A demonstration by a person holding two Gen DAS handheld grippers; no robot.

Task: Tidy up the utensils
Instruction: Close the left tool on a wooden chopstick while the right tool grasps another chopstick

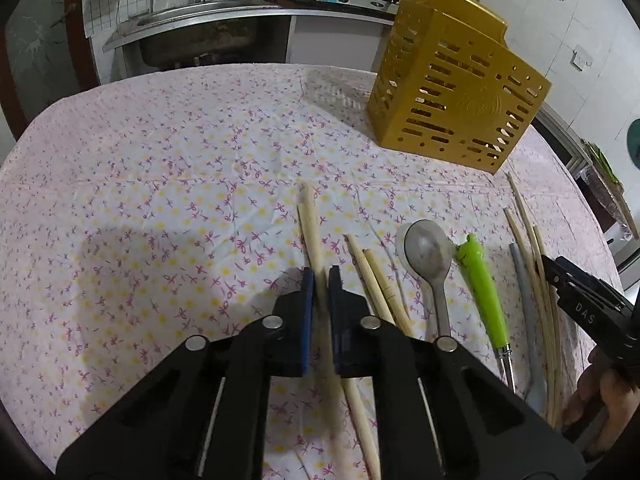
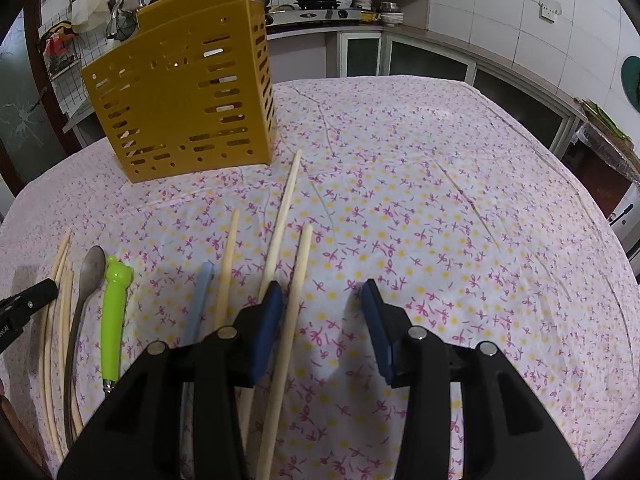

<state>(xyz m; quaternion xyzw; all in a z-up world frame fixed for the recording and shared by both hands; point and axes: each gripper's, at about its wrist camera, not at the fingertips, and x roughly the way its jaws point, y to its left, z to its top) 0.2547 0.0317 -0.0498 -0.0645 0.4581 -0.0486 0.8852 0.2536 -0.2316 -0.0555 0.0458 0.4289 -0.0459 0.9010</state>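
The left gripper point(image 1: 319, 276) has its fingers clamped on 1 chopstick point(image 1: 310, 216) low over the desk point(image 1: 160, 184); the right gripper point(image 2: 322, 294) is spread apart. 1 spoon point(image 1: 426, 248), 1 green-handled utensil point(image 1: 482, 284) and 1 yellow caddy point(image 1: 460, 100) sit nearby.

The left hand-held gripper point(image 1: 319, 276) sits low, pointing toward 12 o'clock, its fingers nearly closed with a narrow gap. The right hand-held gripper point(image 2: 322, 292) points likewise, fingers spread wide apart.
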